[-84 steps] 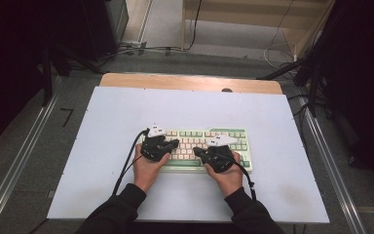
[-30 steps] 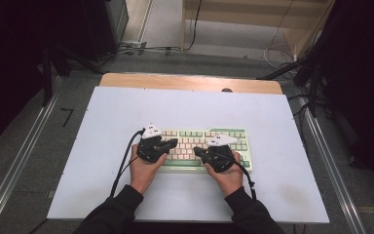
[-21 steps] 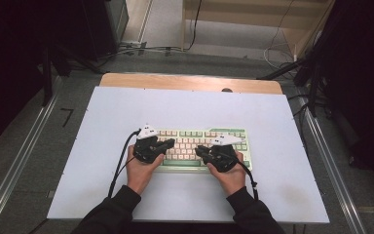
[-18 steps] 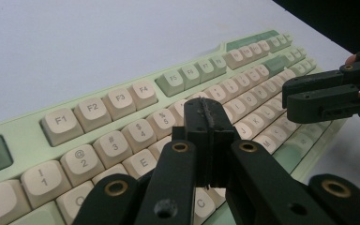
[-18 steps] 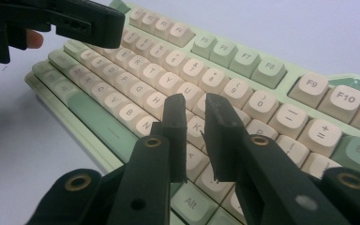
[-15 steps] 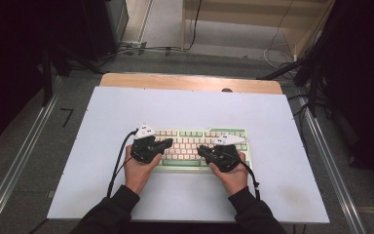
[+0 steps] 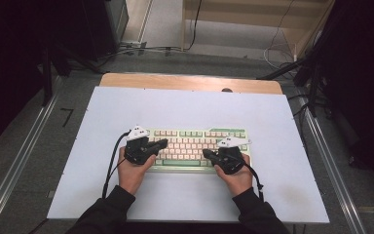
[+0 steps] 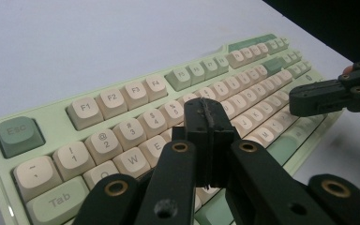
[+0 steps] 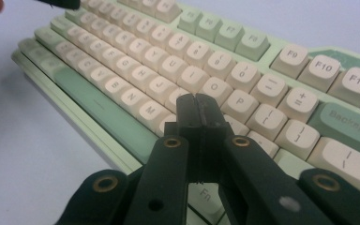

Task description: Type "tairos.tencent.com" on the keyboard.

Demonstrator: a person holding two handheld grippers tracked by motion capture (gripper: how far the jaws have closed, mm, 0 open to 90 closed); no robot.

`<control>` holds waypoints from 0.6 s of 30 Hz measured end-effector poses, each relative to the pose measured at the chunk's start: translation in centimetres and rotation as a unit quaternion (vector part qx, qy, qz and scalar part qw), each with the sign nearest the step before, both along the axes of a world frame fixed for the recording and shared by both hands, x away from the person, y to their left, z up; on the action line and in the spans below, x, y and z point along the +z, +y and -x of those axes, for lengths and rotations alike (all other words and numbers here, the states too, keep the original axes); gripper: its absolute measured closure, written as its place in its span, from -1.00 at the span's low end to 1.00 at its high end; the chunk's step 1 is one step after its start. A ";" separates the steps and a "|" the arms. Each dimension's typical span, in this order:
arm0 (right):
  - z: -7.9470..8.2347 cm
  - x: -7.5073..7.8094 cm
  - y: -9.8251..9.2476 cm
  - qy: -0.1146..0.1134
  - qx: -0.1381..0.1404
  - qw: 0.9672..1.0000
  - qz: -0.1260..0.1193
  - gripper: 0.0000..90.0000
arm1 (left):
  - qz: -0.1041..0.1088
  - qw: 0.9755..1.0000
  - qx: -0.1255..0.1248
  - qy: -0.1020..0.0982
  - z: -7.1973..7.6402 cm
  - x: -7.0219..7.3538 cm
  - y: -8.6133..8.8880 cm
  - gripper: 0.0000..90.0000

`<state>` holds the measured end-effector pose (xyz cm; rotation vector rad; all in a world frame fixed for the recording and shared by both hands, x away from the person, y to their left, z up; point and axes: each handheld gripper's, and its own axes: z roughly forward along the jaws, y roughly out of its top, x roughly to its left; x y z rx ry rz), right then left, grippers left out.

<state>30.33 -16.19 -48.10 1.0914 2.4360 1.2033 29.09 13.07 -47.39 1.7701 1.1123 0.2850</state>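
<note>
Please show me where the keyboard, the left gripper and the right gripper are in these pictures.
keyboard (image 7: 192,146), high view, on the middle key rows.
left gripper (image 7: 163,143), high view, at the tips of its shut jaws over the keys.
right gripper (image 7: 206,153), high view, at the tips of its shut jaws.
</note>
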 end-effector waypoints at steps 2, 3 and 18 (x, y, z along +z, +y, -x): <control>0.0 -0.2 0.1 0.001 0.001 1.000 0.005 0.95 | -0.001 1.000 -0.001 0.000 0.0 0.0 0.0 1.00; 0.0 -0.3 0.1 0.003 0.001 1.000 0.006 0.95 | -0.001 1.000 -0.002 0.000 0.1 0.0 0.0 1.00; -0.1 -0.7 0.3 0.003 0.003 1.000 0.019 0.95 | 0.005 1.000 -0.005 -0.003 0.7 0.3 0.3 0.82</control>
